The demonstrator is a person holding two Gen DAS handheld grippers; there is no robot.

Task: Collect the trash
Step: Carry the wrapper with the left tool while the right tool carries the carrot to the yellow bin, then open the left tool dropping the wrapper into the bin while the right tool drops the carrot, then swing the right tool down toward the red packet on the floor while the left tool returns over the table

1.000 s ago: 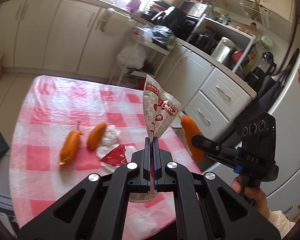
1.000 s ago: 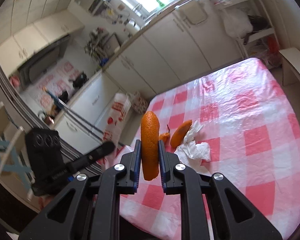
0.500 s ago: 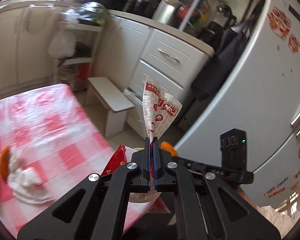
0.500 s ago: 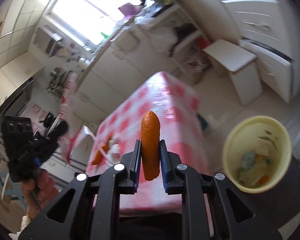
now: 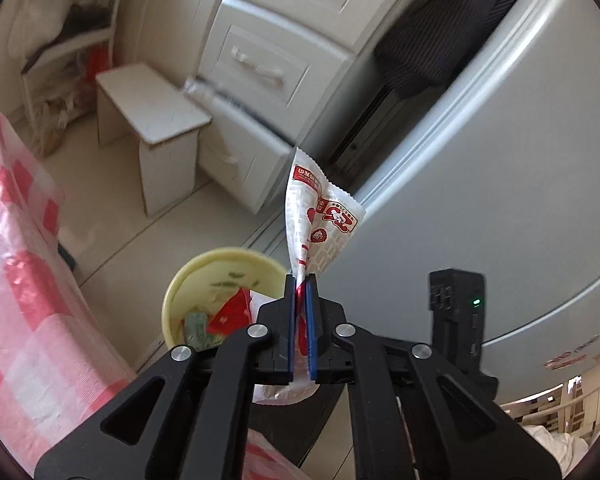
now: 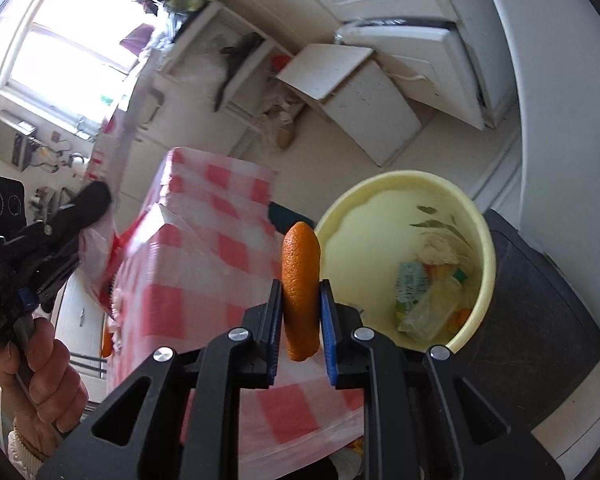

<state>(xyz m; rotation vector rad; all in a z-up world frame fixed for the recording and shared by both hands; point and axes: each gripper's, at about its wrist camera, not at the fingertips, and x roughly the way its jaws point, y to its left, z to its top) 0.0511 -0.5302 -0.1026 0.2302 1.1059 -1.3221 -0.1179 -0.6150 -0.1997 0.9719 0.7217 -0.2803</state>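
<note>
The right gripper [image 6: 300, 312] is closed on an orange peel [image 6: 301, 280], held upright between the blue pads with its long axis running along the fingers and its rounded tip standing above them. The left gripper [image 5: 300, 308] is pinched nearly flat on a red-and-white snack wrapper [image 5: 320, 216], whose crinkled upper part fans up and to the right of the fingers. The target, a pale yellow trash bin [image 6: 486, 248], stands on the floor just beside the corner of the table with the red-and-white checked cloth [image 6: 204, 248], and it already contains wrappers and scraps. In the right wrist view the bin's open mouth lies immediately to the right of the peel, its near-left rim almost level with the peel's tip, so the peel sits over the table edge and not yet over the opening. In the left wrist view the bin [image 5: 172, 300] appears below and to the left of the fingers, with the wrapper's pinched end close to the rim's right side. Judgement: neither item is clearly over the mouth; the right gripper looks the nearer, needing a short shift rightward before release, while the left needs a shift leftward. A light wrapper may drift on release and miss the rim. The fridge [image 5: 480, 184] stands just behind the bin.
</note>
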